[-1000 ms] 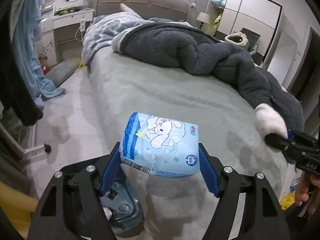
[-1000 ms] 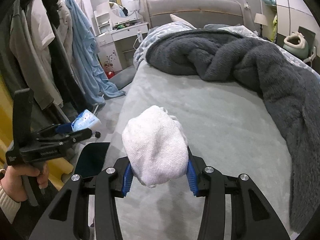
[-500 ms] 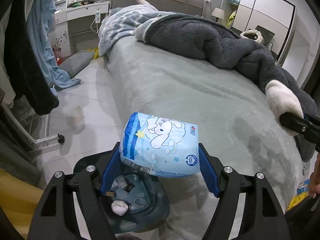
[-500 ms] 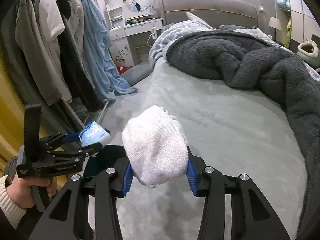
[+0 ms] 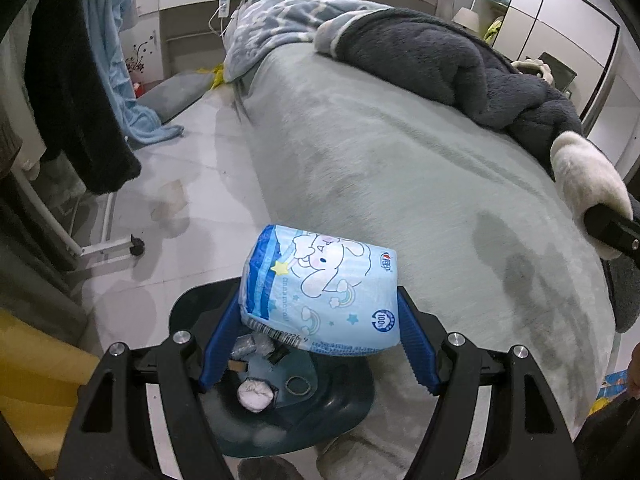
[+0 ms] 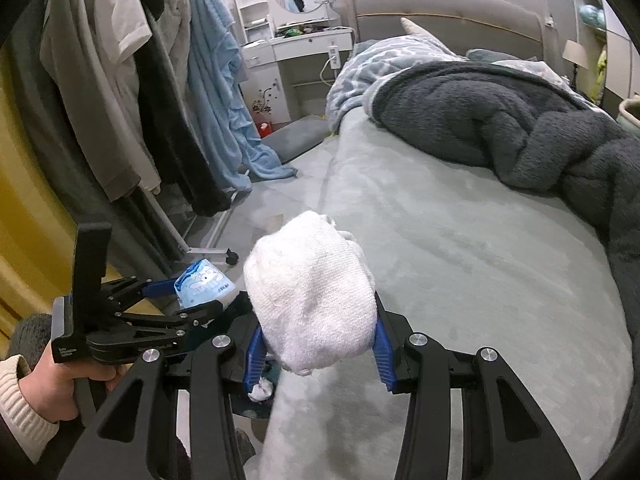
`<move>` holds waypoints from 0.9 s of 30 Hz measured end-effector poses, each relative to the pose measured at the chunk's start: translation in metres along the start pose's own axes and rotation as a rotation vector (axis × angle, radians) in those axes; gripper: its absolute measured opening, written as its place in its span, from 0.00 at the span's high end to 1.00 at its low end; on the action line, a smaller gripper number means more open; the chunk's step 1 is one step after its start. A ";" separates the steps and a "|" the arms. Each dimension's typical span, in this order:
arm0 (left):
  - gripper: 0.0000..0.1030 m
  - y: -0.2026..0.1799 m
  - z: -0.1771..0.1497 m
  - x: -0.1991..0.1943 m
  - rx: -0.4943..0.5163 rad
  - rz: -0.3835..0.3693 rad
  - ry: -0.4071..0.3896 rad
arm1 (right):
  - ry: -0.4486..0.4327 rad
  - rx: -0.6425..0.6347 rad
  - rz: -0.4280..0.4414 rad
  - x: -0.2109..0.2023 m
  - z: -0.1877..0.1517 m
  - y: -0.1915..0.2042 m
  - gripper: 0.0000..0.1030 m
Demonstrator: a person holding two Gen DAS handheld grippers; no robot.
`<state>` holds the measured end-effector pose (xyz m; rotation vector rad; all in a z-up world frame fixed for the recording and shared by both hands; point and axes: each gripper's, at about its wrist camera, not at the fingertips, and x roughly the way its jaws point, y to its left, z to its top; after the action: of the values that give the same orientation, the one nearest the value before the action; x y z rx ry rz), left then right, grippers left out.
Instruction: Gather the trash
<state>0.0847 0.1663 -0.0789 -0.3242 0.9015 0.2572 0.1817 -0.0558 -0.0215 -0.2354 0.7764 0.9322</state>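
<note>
We held two things: our left gripper (image 5: 320, 336) had its jaws wide around one blue tissue pack (image 5: 320, 292), low centre above the bin (image 5: 304, 412); our right gripper (image 6: 316, 340) clamped one white wad (image 6: 312, 296).

Trash bin (image 5: 320, 412) half behind tissue pack (image 5: 320, 296) (small print unreadable)

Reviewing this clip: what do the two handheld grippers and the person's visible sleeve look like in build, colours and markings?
Both grippers are black plastic frames with triangular cut-outs, silver round bolts and ribbed blue finger pads. Seen from the right wrist view, the left gripper has an upright black block at its rear, a pistol-style handle and small white lettering on the side, too small to read. The left hand wears a cream ribbed knit cuff.
</note>
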 end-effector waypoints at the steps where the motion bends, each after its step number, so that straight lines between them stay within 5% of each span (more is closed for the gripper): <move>1: 0.27 0.003 -0.001 0.001 -0.003 0.004 0.007 | 0.003 -0.006 0.002 0.003 0.000 0.004 0.56; 27: 0.25 0.092 -0.041 0.038 -0.153 0.006 0.282 | 0.164 -0.127 0.105 0.098 0.008 0.089 0.56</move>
<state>0.0458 0.2383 -0.1482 -0.5080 1.1634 0.2907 0.1493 0.0632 -0.0717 -0.3887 0.8885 1.0720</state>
